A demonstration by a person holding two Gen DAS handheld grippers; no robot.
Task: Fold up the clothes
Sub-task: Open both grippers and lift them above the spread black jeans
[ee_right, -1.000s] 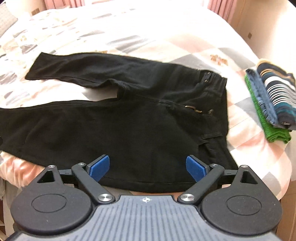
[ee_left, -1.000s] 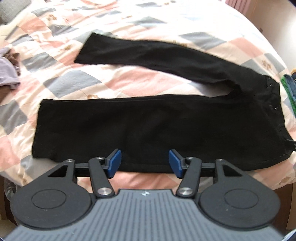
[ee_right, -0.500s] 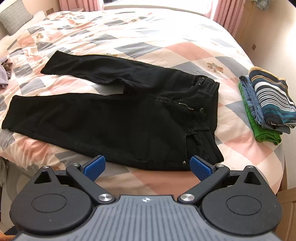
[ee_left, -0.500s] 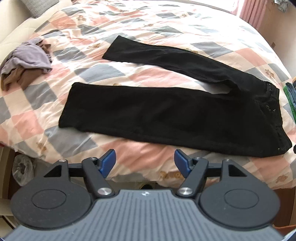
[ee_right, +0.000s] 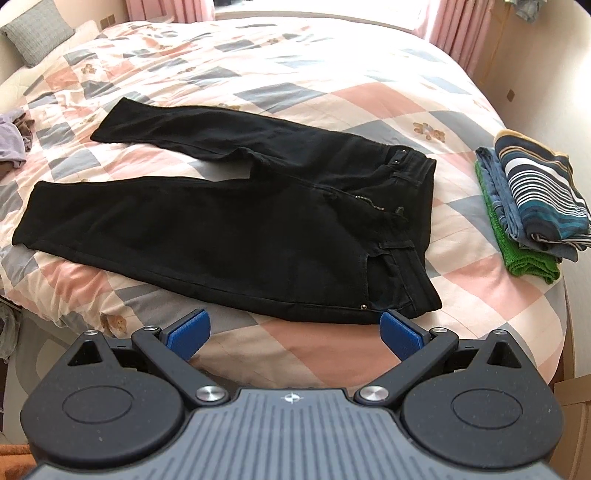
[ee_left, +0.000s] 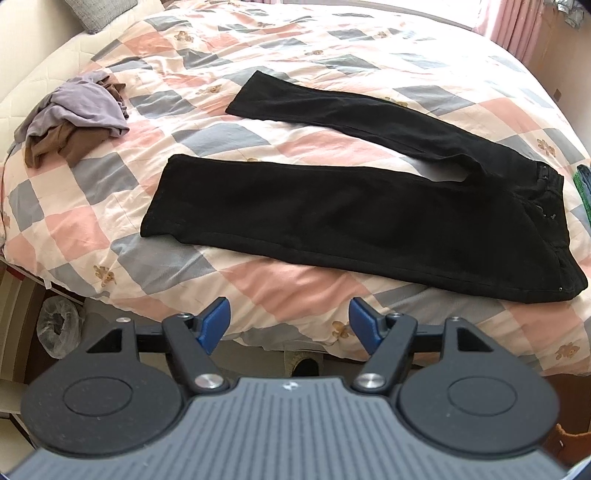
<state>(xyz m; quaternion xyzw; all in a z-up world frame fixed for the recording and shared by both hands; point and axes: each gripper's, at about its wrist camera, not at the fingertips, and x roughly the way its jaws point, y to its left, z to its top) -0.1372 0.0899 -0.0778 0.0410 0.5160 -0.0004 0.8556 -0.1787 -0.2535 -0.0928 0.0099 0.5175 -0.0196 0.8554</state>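
Observation:
Black trousers (ee_left: 351, 218) (ee_right: 229, 229) lie flat on the checked quilt, legs spread apart toward the left, waistband at the right. My left gripper (ee_left: 290, 325) hangs open over the bed's near edge, well short of the near leg, nothing between its blue pads (ee_left: 214, 325). My right gripper (ee_right: 293, 334) is open too, just in front of the waistband's near corner and apart from the cloth. Neither gripper touches the trousers.
A crumpled heap of lilac and brown clothes (ee_left: 74, 114) lies at the bed's left. A folded stack (ee_right: 532, 199) with a striped top piece and a green bottom one sits at the right edge. A grey pillow (ee_right: 35, 35) is far left. The floor and a plastic bag (ee_left: 59, 325) lie below the bed edge.
Both grippers have pulled back and up from the trousers; the garment now looks smaller and farther off. The right gripper's jaws stand slightly wider. The trousers have not moved.

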